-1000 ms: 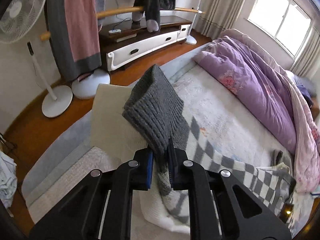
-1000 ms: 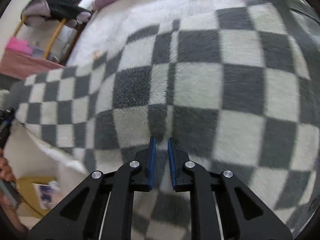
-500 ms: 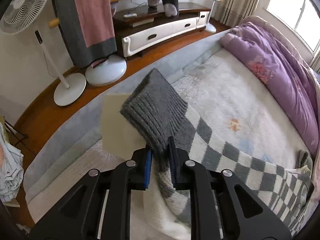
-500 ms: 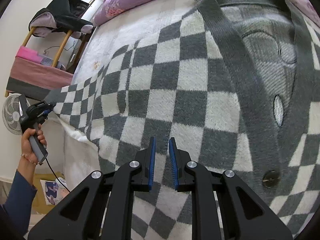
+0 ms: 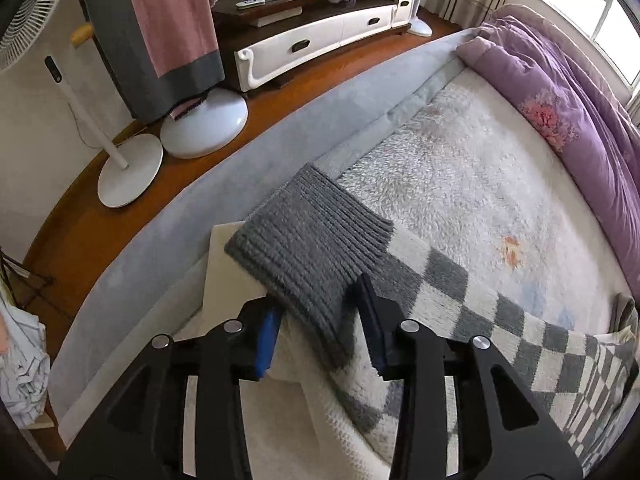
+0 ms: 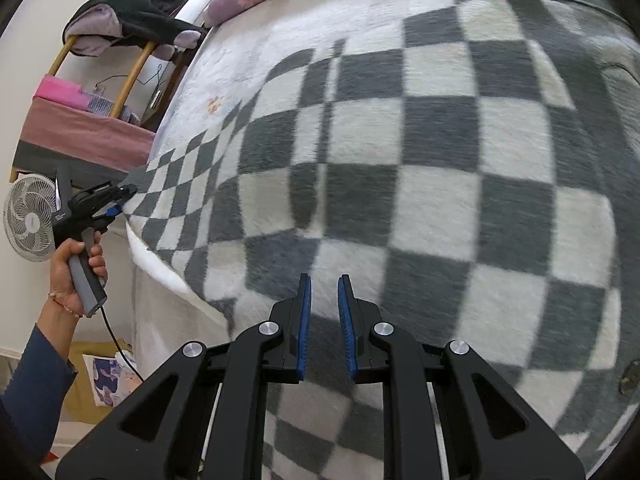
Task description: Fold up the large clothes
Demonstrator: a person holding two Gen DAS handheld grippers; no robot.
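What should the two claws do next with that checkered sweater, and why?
Probably draw the left gripper back, off the grey ribbed cuff: its jaws stand open around the cuff, and the sleeve lies stretched out on the bed. The right gripper sits slightly open over the checkered sweater.

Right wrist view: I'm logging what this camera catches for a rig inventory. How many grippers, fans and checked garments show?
Grippers: 2 (right gripper, left gripper)
Fan: 1
Checked cardigan: 1
Total: 4
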